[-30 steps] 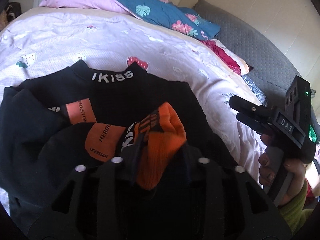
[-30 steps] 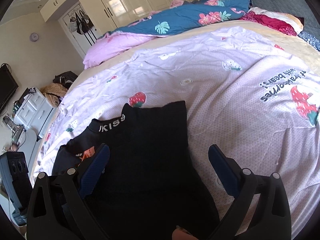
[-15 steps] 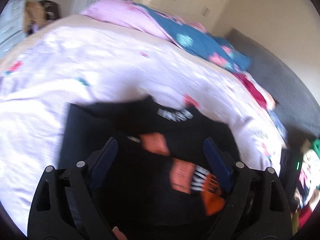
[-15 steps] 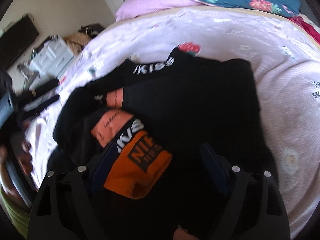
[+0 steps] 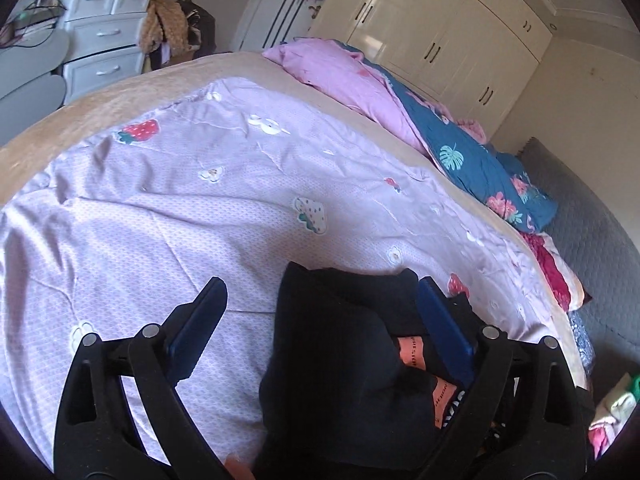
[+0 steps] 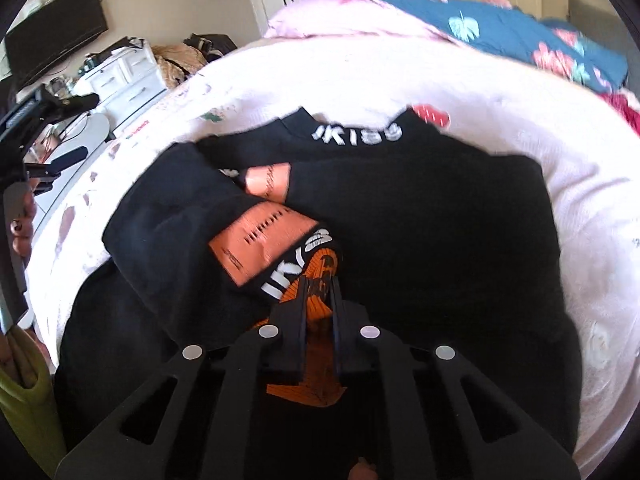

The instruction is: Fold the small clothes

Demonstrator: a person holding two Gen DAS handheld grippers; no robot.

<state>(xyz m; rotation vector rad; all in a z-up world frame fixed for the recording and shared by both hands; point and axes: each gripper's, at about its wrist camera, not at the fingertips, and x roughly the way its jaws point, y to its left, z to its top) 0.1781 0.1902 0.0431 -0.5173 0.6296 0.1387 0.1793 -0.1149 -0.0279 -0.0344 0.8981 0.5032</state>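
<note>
A black sweater point(image 6: 420, 216) with white lettering on the collar and orange sleeve patches lies on the lilac bed sheet point(image 5: 160, 208). Its sleeves are folded across the body. My right gripper point(image 6: 320, 284) is shut on the orange cuff point(image 6: 316, 280) of the folded sleeve, near the sweater's lower middle. My left gripper point(image 5: 320, 300) is open and empty, hovering over the sweater's left edge point(image 5: 332, 344). It also shows at the far left of the right wrist view point(image 6: 48, 136), apart from the sweater.
A pink and blue floral duvet point(image 5: 420, 132) is bunched at the far side of the bed. Red fabric point(image 5: 548, 268) lies at the right edge. White drawers point(image 5: 104, 40) and wardrobe doors point(image 5: 440, 32) stand beyond the bed.
My left gripper let go of the orange cuff, opened and swung left off the sweater. My right gripper moved in over the sleeve and shut on the cuff.
</note>
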